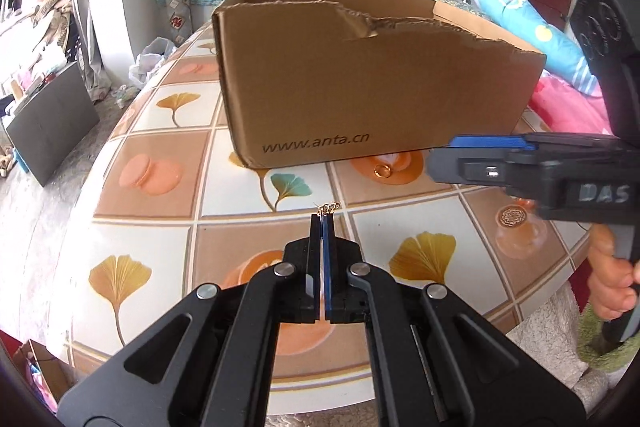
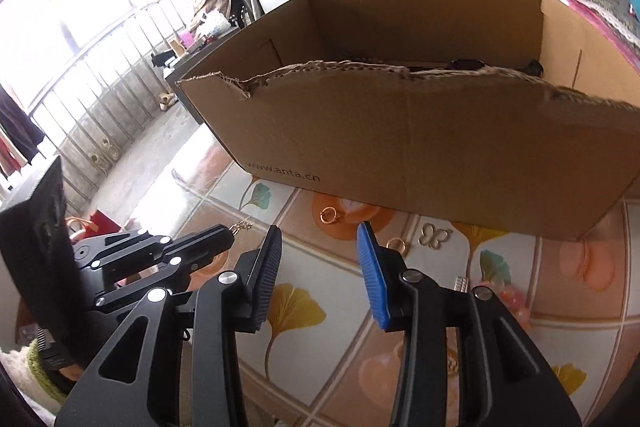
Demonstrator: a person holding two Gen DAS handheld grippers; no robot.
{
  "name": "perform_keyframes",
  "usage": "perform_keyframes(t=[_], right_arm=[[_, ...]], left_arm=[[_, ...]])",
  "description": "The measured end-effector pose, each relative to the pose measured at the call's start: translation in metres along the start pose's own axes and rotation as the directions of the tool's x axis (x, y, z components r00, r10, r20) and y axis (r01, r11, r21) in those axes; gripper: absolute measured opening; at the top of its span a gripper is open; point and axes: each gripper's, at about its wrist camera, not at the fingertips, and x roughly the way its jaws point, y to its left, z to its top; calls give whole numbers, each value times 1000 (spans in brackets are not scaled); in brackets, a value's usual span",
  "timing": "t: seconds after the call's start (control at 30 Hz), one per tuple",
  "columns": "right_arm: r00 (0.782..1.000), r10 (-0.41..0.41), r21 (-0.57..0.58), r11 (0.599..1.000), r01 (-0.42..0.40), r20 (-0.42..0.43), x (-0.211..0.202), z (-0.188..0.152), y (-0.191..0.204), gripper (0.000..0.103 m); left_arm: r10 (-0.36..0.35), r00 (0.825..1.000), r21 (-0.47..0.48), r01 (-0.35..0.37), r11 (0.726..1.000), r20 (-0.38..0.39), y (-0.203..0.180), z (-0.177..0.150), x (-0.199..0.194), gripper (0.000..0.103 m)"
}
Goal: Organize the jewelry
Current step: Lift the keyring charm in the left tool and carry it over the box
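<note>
With its fingers pressed together on a small gold chain [image 1: 329, 207], the left tool [image 1: 322, 223] holds that piece above the tabletop [image 1: 256, 227], short of the box [image 1: 372, 79]. The chain shows only as a few links at the fingertips, so the hold looks slight; a steady, unhurried carry over the torn front wall would suit it, with the release made only once the tips are above the box's open top. The right tool [image 2: 320, 247] hangs with its fingers apart over the tabletop, near two gold rings [image 2: 329, 215] and a butterfly-shaped piece [image 2: 434, 235] lying just before the box. It would do well to keep out of the left tool's path, then settle squarely over one ring.
</note>
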Motion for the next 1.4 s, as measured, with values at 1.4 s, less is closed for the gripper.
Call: perform_keyframes(t=[1.4], right_arm=[[980, -200, 63, 978, 198, 26, 32, -7, 38, 12]], left_arm=[[-49, 998, -79, 51, 996, 39, 32, -8, -2, 0]])
